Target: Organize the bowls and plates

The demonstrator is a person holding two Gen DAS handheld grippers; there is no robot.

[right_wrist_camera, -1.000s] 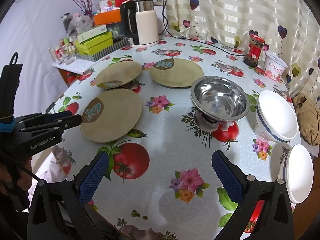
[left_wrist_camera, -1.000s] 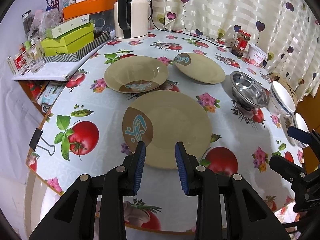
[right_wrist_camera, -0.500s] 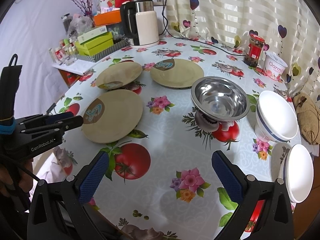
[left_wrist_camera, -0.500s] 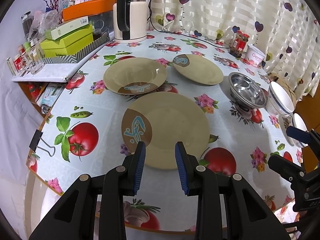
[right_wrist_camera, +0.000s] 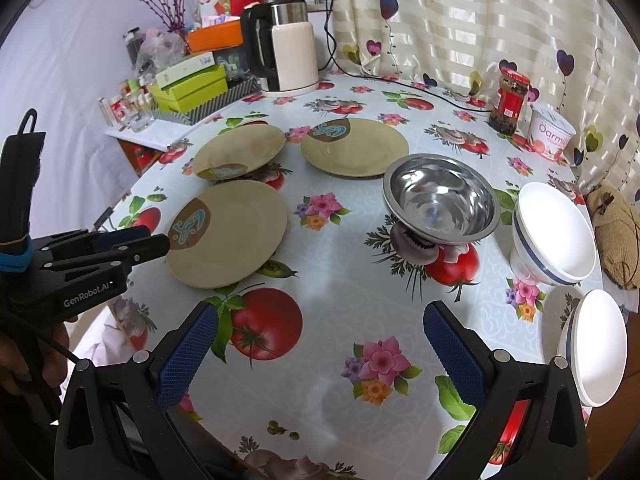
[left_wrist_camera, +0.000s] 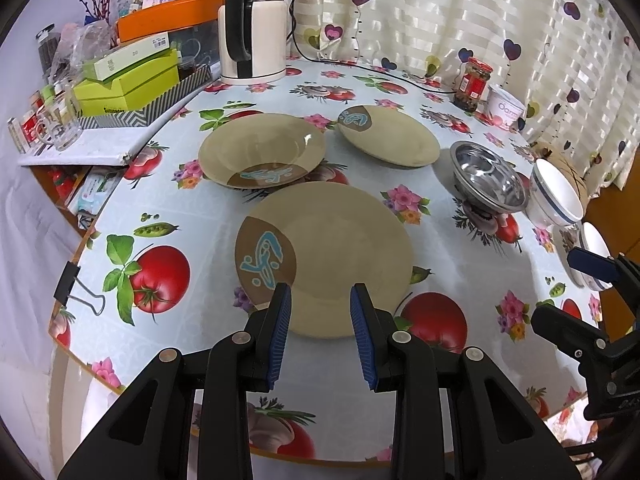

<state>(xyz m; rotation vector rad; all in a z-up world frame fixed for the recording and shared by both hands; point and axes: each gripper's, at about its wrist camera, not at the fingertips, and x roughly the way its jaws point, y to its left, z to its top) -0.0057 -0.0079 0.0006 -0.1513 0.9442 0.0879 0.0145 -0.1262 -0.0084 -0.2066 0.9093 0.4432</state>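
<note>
Three tan plates lie on the table: a near one (left_wrist_camera: 332,256) (right_wrist_camera: 232,232), a deep one behind it on the left (left_wrist_camera: 262,156) (right_wrist_camera: 240,151), and a far one (left_wrist_camera: 390,136) (right_wrist_camera: 354,146). A steel bowl (left_wrist_camera: 490,178) (right_wrist_camera: 440,200) and two white bowls (right_wrist_camera: 554,232) (right_wrist_camera: 598,346) stand to the right. My left gripper (left_wrist_camera: 320,304) is partly open and empty, its tips just above the near plate's front rim. My right gripper (right_wrist_camera: 320,328) is wide open and empty, above the tablecloth in front of the steel bowl.
A kettle (left_wrist_camera: 254,26), green boxes (left_wrist_camera: 128,80), glasses (left_wrist_camera: 52,124), a red-lidded jar (right_wrist_camera: 510,100) and a yoghurt tub (right_wrist_camera: 552,136) stand along the far side. A binder clip (left_wrist_camera: 76,286) holds the cloth at the left table edge.
The left gripper has pulled back slightly; the plates look a little farther away. The right gripper has hardly moved.
</note>
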